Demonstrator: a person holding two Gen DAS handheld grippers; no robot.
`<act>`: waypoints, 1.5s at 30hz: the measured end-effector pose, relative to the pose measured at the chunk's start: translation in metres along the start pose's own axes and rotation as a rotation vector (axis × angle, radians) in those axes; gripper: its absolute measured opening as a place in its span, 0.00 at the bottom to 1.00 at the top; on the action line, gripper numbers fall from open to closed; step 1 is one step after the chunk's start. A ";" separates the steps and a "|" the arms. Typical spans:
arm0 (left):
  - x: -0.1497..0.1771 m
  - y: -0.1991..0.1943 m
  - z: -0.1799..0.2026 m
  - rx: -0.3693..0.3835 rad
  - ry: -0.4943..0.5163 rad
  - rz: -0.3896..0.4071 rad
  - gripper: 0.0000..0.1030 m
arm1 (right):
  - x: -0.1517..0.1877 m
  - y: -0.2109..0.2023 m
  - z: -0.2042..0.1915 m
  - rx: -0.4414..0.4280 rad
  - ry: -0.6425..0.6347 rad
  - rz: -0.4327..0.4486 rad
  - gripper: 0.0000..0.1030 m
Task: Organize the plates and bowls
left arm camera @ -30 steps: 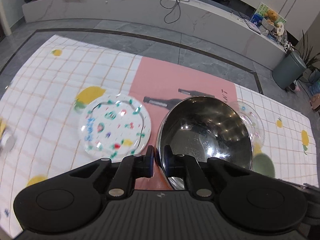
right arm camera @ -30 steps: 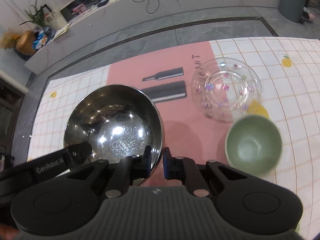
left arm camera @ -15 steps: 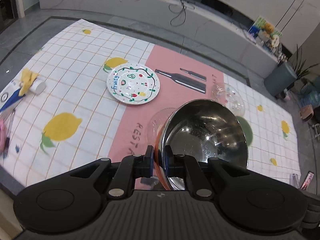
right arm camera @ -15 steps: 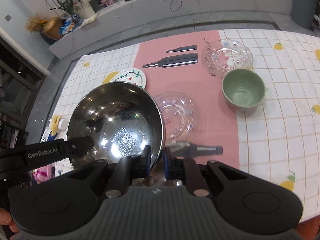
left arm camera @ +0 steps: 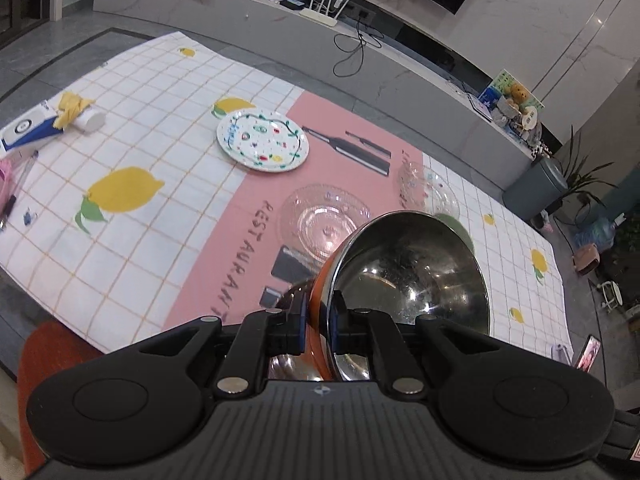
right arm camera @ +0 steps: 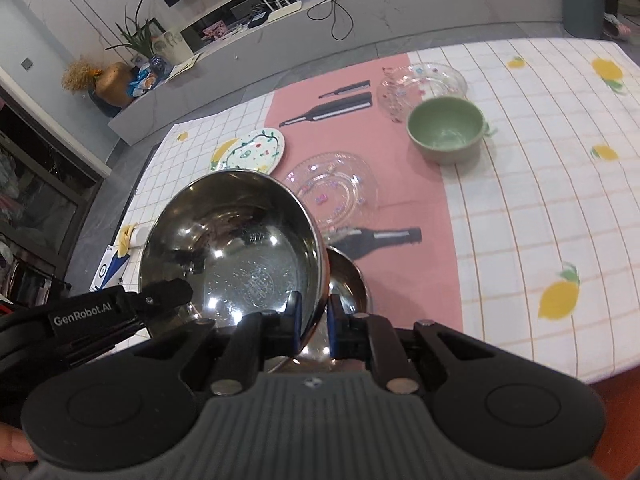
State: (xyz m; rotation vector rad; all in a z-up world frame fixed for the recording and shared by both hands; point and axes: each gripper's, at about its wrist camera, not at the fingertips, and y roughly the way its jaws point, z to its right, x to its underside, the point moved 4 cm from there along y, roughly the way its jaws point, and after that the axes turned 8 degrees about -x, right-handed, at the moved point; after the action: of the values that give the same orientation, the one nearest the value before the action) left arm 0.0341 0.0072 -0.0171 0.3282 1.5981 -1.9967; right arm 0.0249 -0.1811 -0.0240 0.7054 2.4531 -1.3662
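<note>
Grey tiled floor [left arm camera: 60, 60]; long pale marble-look ledge [left arm camera: 280, 28] with router [left arm camera: 323, 16] and cables; grey bin [left arm camera: 534, 188]; potted plants [right arm camera: 138, 42].

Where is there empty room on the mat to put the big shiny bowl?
Free: checkered cloth right of the green bowl, and around the big lemon print. Crowded: the pink strip, with clear plates and a second steel bowl.

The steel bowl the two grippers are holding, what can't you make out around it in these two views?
- Left wrist view: the steel bowl hides most of the green bowl and part of a glass plate.
- Right wrist view: the second steel bowl underneath is mostly covered by the held bowl and the right gripper.
- Whether the two steel bowls touch cannot be told.
</note>
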 end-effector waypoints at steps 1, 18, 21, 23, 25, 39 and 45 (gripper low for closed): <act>0.002 0.003 -0.001 0.003 -0.001 -0.011 0.12 | 0.004 0.000 0.002 0.005 0.002 0.002 0.11; 0.024 0.038 -0.014 0.013 -0.039 -0.100 0.12 | 0.017 0.029 0.025 0.033 0.062 -0.021 0.11; 0.022 0.042 -0.018 -0.013 -0.030 -0.103 0.11 | 0.017 0.037 0.022 0.032 0.056 -0.037 0.11; 0.022 0.045 -0.019 -0.025 -0.025 -0.117 0.12 | 0.017 0.043 0.023 0.029 0.063 -0.054 0.11; 0.022 0.046 -0.019 -0.031 -0.012 -0.121 0.12 | 0.018 0.047 0.024 0.034 0.064 -0.064 0.11; 0.020 0.059 -0.010 -0.065 0.046 -0.136 0.13 | 0.014 0.058 0.029 0.075 0.055 -0.075 0.11; 0.019 0.059 -0.010 -0.076 0.061 -0.136 0.14 | 0.012 0.058 0.029 0.064 0.053 -0.079 0.15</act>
State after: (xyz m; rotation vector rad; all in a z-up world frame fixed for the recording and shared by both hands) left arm 0.0506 0.0036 -0.0779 0.2591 1.7718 -2.0378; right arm 0.0442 -0.1762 -0.0871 0.6737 2.5134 -1.4789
